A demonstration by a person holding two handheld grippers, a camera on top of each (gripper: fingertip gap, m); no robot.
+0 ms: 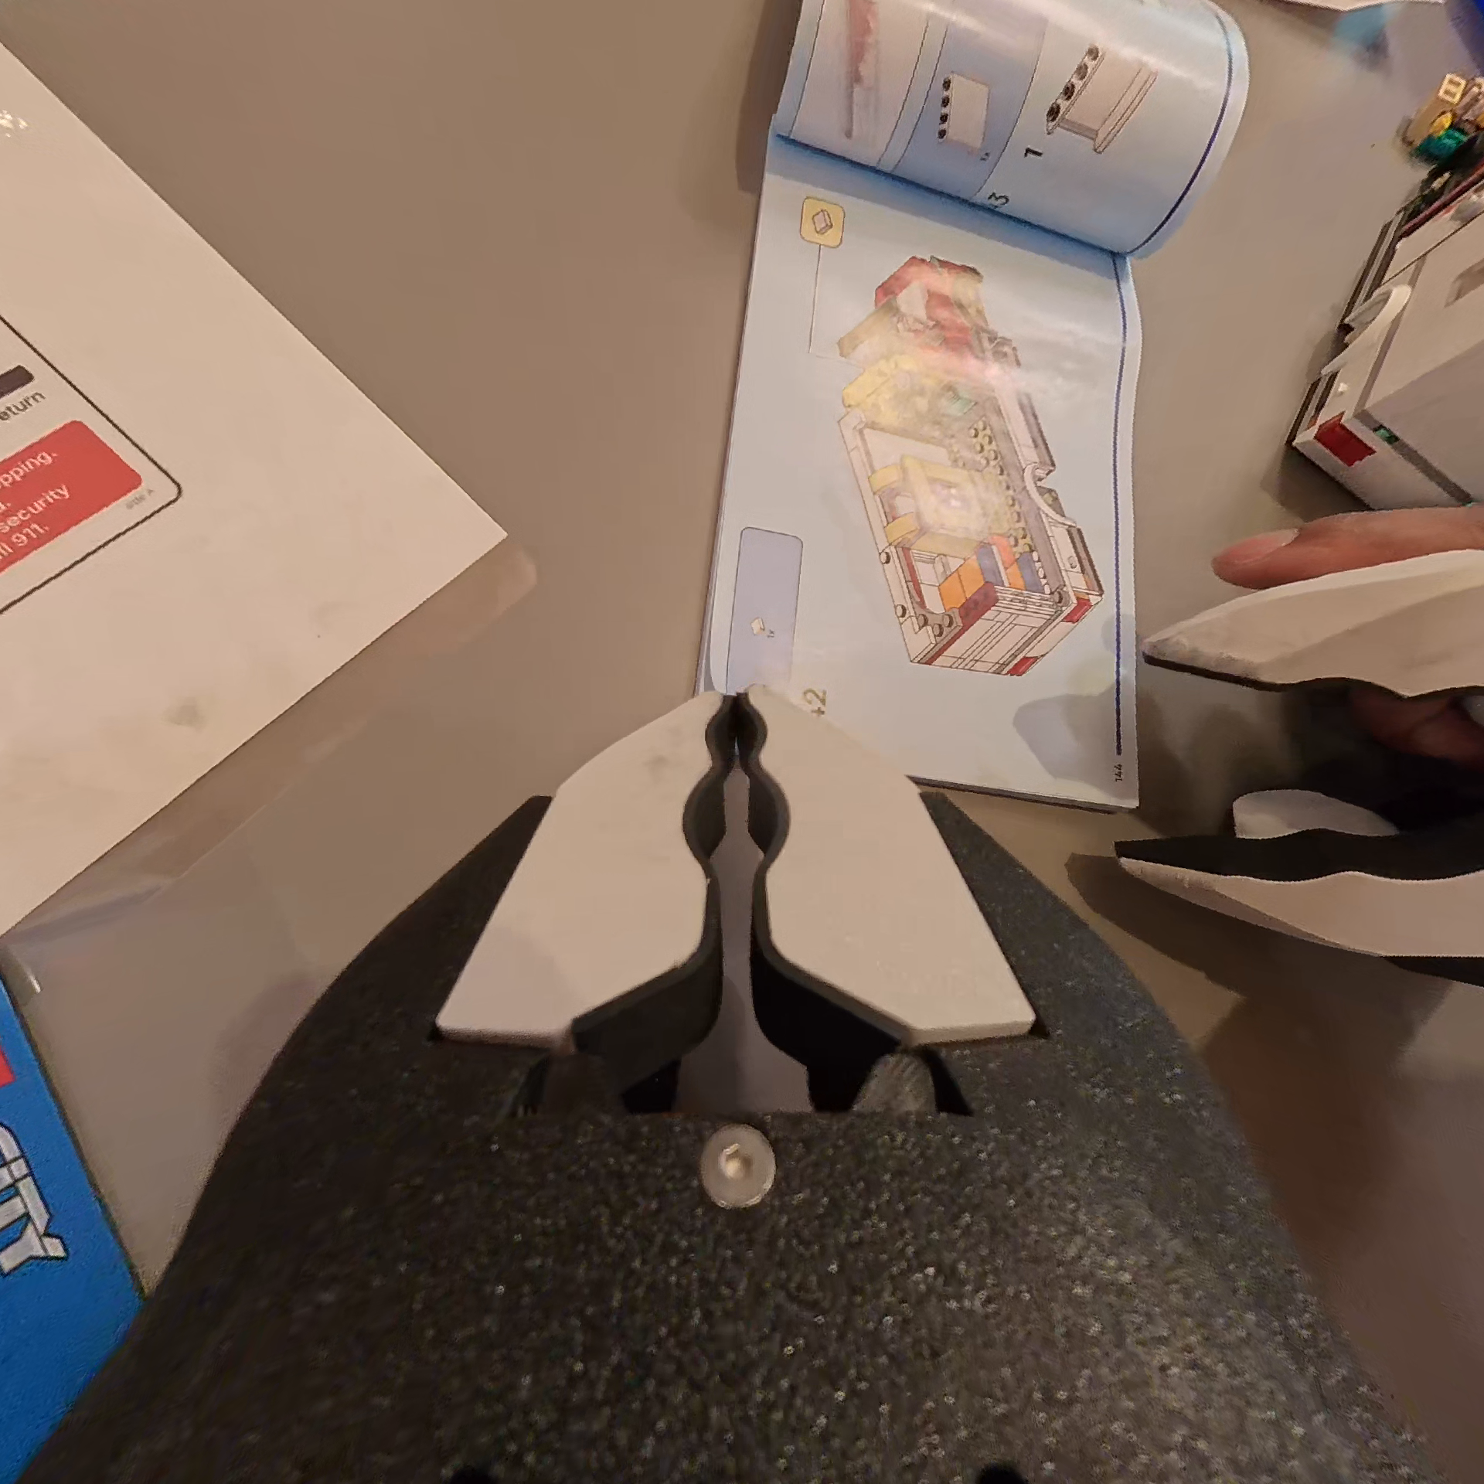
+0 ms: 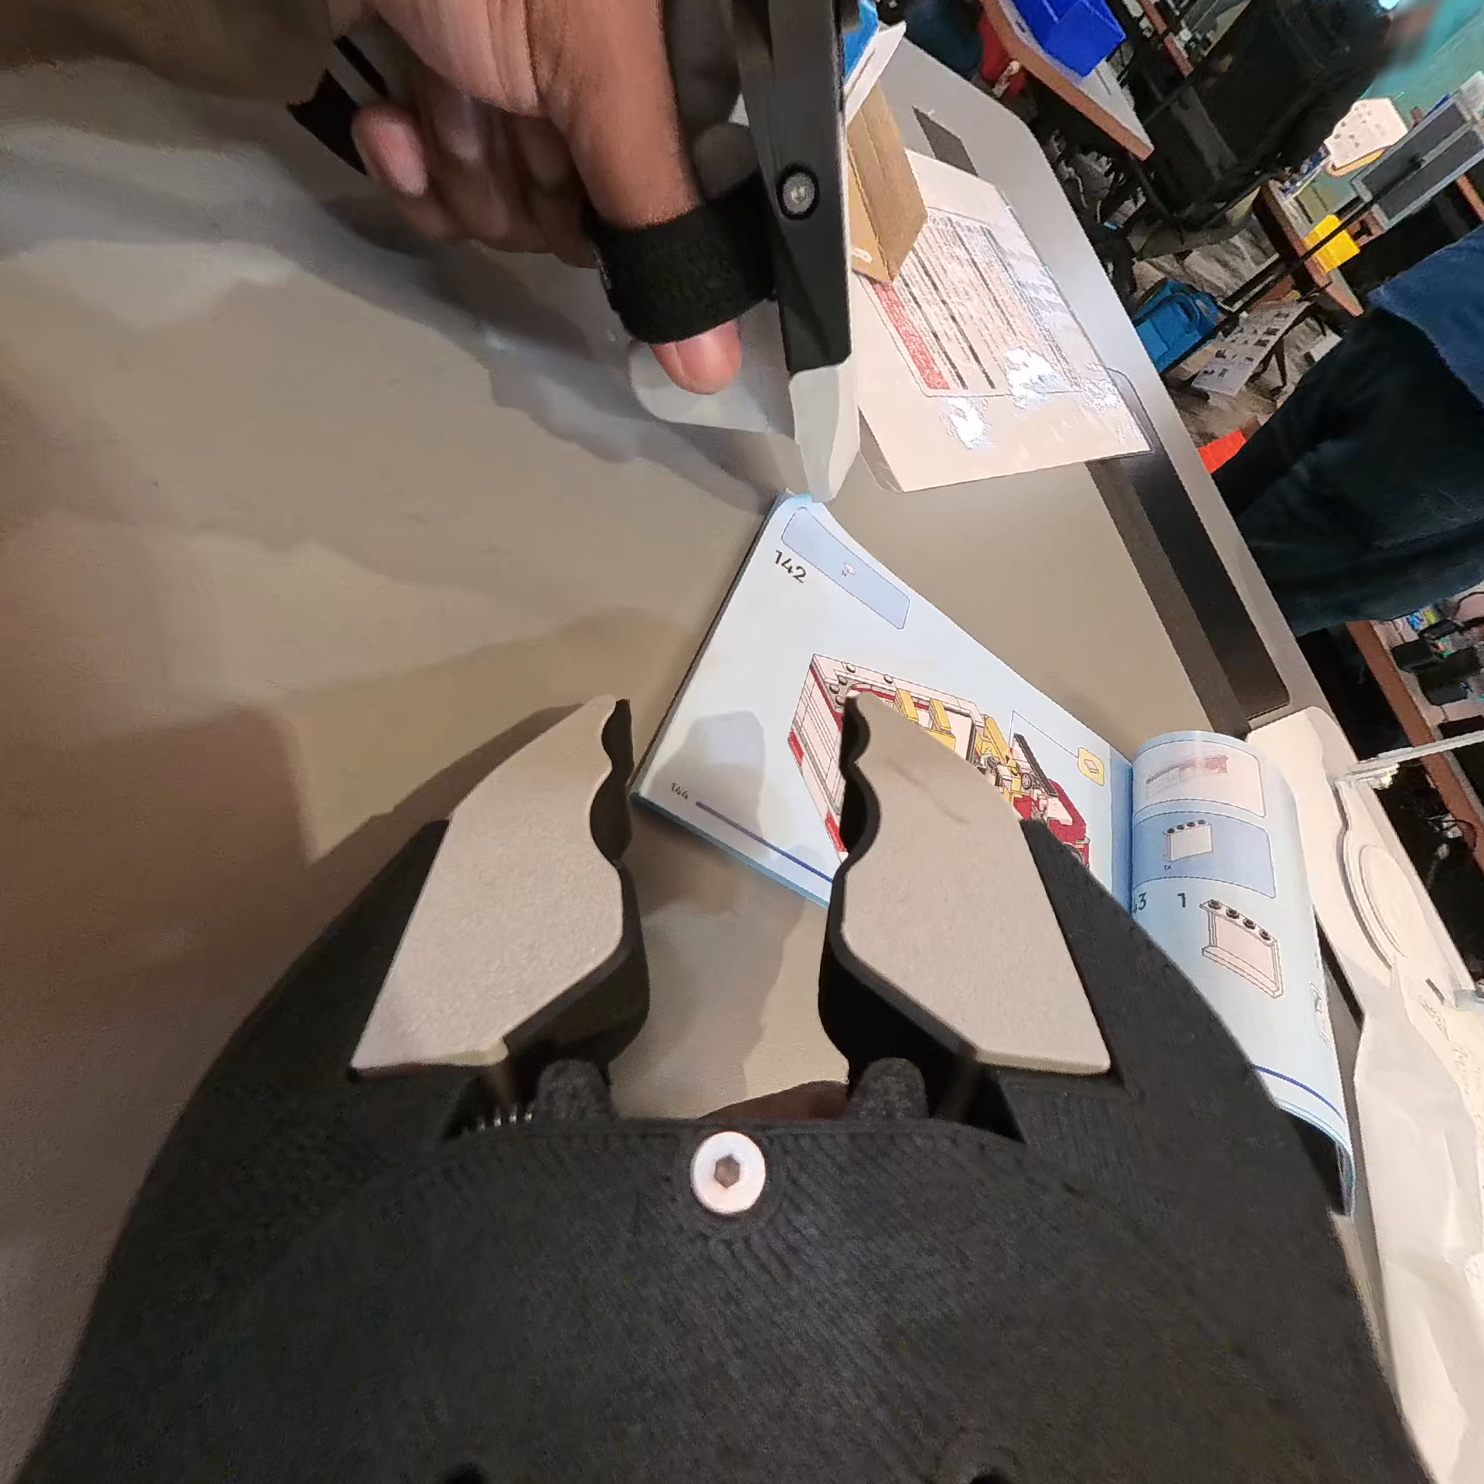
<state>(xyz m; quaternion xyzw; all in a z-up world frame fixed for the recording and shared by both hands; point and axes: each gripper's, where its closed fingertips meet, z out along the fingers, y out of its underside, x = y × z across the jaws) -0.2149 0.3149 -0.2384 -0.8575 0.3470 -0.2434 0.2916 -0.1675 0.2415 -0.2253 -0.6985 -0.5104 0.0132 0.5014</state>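
An open light-blue instruction booklet [image 1: 964,450] lies on the grey table [image 1: 522,281]. My left gripper [image 1: 737,700] is shut, its tips pinched on the near left corner of the top page, which curls up to meet them. In the right wrist view the left gripper [image 2: 819,474], held by a hand [image 2: 562,120], meets the lifted page corner of the booklet [image 2: 763,642]. My right gripper [image 2: 735,715] is open and empty, hovering over the booklet's other near corner. It also shows in the left wrist view [image 1: 1132,747], at the right edge.
A white laminated sheet [image 1: 201,482] lies at the left and a blue box [image 1: 48,1204] at the lower left. A white and red brick model [image 1: 1405,361] stands at the right. A cardboard box [image 2: 883,185], a clear plastic bag [image 2: 1413,1044] and a person's leg [image 2: 1365,450] are beyond the booklet. One gripper's finger ends stand about 9 centimetres off the other's.
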